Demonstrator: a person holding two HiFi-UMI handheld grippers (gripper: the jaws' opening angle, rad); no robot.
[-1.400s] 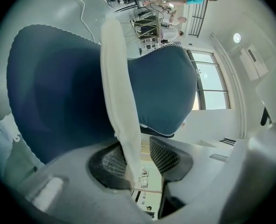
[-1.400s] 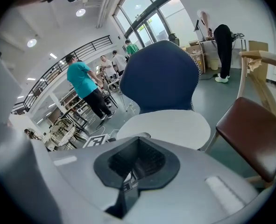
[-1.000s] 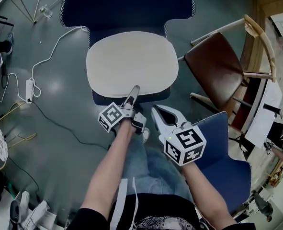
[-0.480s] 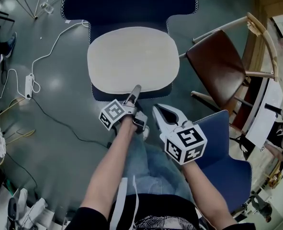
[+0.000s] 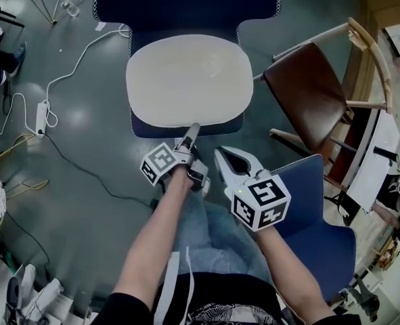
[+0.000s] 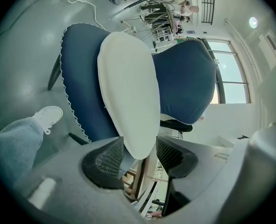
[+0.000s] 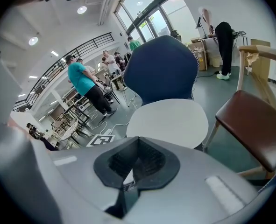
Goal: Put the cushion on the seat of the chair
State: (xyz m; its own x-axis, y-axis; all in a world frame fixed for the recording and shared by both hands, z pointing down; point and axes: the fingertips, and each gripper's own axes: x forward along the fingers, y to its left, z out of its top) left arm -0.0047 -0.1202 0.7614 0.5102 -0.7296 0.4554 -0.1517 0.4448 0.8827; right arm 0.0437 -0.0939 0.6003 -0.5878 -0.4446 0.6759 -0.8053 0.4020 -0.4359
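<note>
A cream oval cushion (image 5: 189, 80) lies flat on the seat of the dark blue chair (image 5: 186, 5), covering most of it. My left gripper (image 5: 191, 128) points at the cushion's near edge. In the left gripper view the cushion (image 6: 128, 87) has its rim reaching in between the spread jaws of that gripper (image 6: 140, 155), with a gap on the right side, so it stands open. My right gripper (image 5: 221, 156) hangs back beside the left one, short of the chair. Its jaws (image 7: 137, 160) meet with nothing between them, and the cushion (image 7: 168, 120) lies ahead of it.
A brown-seated wooden chair (image 5: 308, 100) stands right of the blue chair. Another blue chair (image 5: 315, 222) is at my right. A white cable and power strip (image 5: 42, 122) lie on the floor at left. My jeans leg and white shoe (image 6: 46, 118) are below. People (image 7: 84, 83) stand far behind.
The left gripper's tip, earlier lying over the cushion's near part, has drawn back to its near edge. The cushion stays on the seat. The right gripper has kept still.
</note>
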